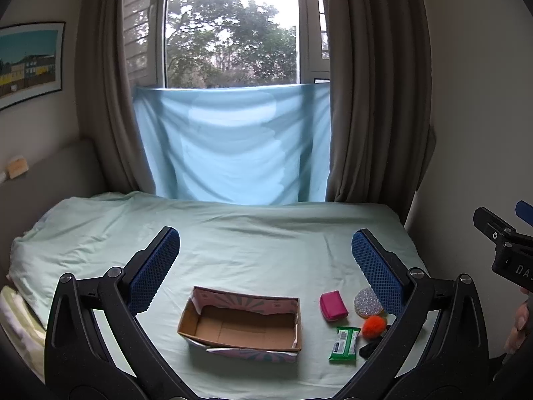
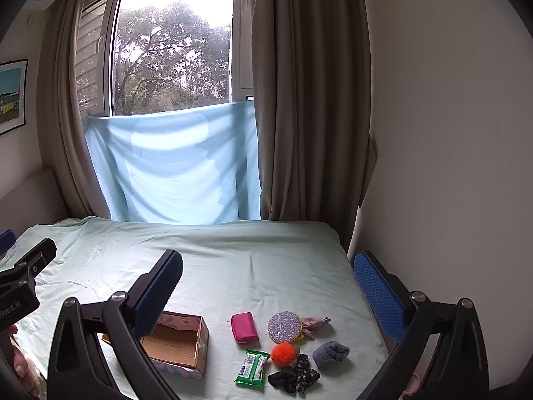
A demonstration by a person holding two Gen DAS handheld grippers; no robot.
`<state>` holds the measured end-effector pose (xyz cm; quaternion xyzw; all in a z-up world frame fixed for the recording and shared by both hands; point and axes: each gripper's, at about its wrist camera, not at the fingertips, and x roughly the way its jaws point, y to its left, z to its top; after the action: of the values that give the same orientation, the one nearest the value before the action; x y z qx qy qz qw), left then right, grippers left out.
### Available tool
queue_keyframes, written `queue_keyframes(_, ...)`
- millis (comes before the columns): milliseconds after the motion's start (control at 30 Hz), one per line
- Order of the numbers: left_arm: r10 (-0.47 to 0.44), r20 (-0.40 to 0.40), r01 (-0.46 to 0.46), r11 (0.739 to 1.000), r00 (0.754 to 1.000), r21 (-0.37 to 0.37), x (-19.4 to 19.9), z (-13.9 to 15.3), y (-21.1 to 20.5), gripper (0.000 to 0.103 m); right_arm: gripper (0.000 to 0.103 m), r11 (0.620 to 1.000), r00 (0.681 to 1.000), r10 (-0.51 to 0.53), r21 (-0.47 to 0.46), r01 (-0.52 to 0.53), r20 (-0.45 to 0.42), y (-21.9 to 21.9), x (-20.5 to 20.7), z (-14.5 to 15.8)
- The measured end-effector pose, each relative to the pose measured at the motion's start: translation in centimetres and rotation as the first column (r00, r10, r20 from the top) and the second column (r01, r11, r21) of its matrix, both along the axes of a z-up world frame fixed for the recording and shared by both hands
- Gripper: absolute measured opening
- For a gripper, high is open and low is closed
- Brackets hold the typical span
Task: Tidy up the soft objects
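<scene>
One cardboard box (image 1: 240,325) sits open-topped on the bed (image 1: 233,243), toward the left of the little gathering, and its brown floor is bare: nothing lies inside it. Its outer walls carry a pale pink and teal pattern. The bed is covered in a light green sheet, and a blue cloth (image 1: 230,146) hangs across the lower part of the window behind it, between brown curtains.

To the right of the box, apart from it, the soft things lie in a loose cluster on the sheet. First comes a pink pouch (image 2: 245,327), and nearer the foot of the bed a green packet of wipes (image 2: 252,367). Next is a round glittery disc (image 2: 284,325), with an orange pompom (image 2: 283,354) just in front of it. A mauve scrunchie (image 2: 313,324) touches the disc's right edge. In front of the pompom are a black scrunchie (image 2: 283,380) and a dark patterned scrunchie (image 2: 304,368), lying against each other. Farthest right is a rolled grey sock (image 2: 330,354).

Both tools are held above the near edge of the bed. The left gripper (image 1: 266,258) has its jaws spread wide, with nothing between the blue pads. The right gripper (image 2: 268,280) is the same, jaws wide apart and empty, its opening framing the cluster of soft things below.
</scene>
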<state>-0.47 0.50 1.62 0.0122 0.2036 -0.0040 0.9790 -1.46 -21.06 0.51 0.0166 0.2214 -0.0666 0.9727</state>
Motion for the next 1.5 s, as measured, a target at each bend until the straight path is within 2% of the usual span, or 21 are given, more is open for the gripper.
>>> queue_keyframes(1500,-0.025,0.002,0.025,1.000,1.000,-0.007,1.1,-0.6,1.2,0.103,0.103,0.999,0.999,-0.037,-0.008,0.037,0.008,1.3,0.6,-0.5)
